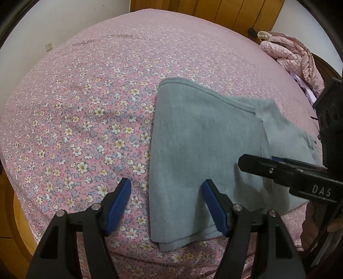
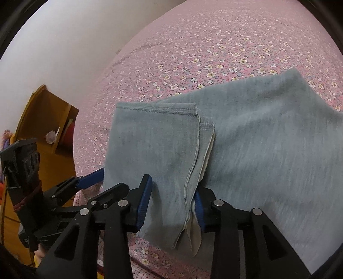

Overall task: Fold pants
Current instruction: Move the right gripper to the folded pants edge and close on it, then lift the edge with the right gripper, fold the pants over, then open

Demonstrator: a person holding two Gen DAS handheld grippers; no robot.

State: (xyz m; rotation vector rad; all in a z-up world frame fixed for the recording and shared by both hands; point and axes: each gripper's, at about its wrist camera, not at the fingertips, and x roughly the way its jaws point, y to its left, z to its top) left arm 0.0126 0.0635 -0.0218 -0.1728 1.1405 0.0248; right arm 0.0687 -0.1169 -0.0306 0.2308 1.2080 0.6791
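Grey-blue pants (image 1: pixel 203 137) lie folded on a pink floral bed. In the left wrist view my left gripper (image 1: pixel 166 188) is open, its jaws straddling the pants' near left edge just above the cloth. The right gripper (image 1: pixel 278 169) reaches in from the right over the pants. In the right wrist view the right gripper (image 2: pixel 173 193) is open, its jaws either side of the folded leg ends (image 2: pixel 158 150), with hems and a seam on top. The left gripper (image 2: pixel 90 180) shows at the left beside the cloth.
The bed (image 1: pixel 90 103) stretches far and left. A pink quilted garment (image 1: pixel 293 53) and a plush toy lie at the far right corner. A wooden headboard (image 1: pixel 214 10) stands behind. A yellow wooden cabinet (image 2: pixel 40 120) stands beside the bed by a white wall.
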